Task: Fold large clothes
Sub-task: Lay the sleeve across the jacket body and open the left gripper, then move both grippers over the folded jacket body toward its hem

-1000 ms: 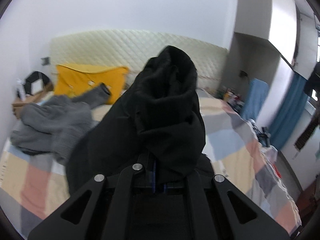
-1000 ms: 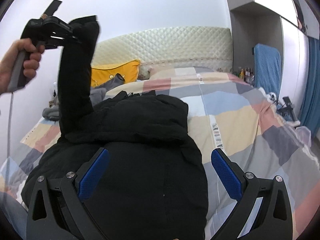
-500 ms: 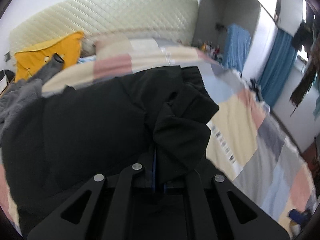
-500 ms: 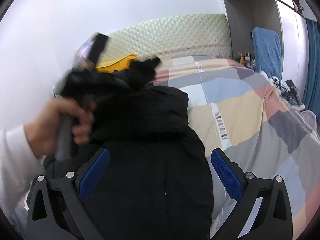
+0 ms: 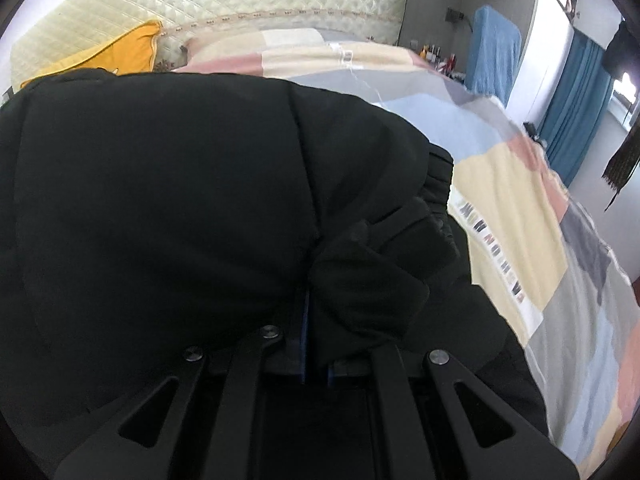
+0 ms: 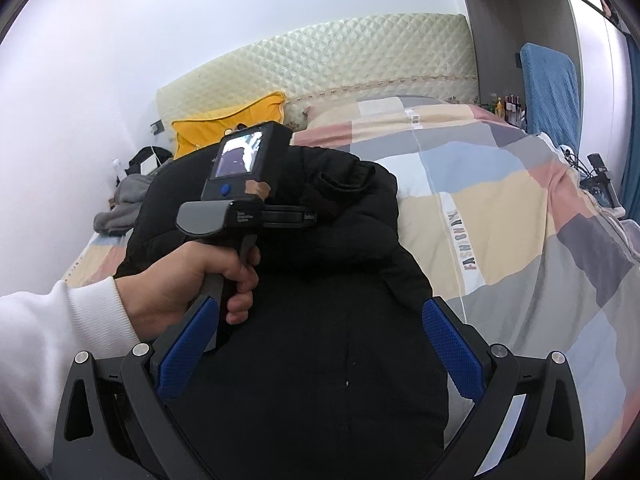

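Note:
A large black padded jacket lies on the bed; it also fills the left wrist view. My left gripper is shut on the jacket's black sleeve cuff and holds it low over the jacket's body. In the right wrist view the left gripper shows with a hand on its handle, its tips buried in the fabric. My right gripper is open and empty, its blue pads spread wide above the jacket's lower part.
The bed has a patchwork quilt and a quilted cream headboard. A yellow pillow and a grey garment lie at the far left. A blue cloth hangs at the right, with a cluttered bedside.
My left gripper has brought the sleeve down from high in the air and across onto the jacket's body. The right gripper has stayed open in place.

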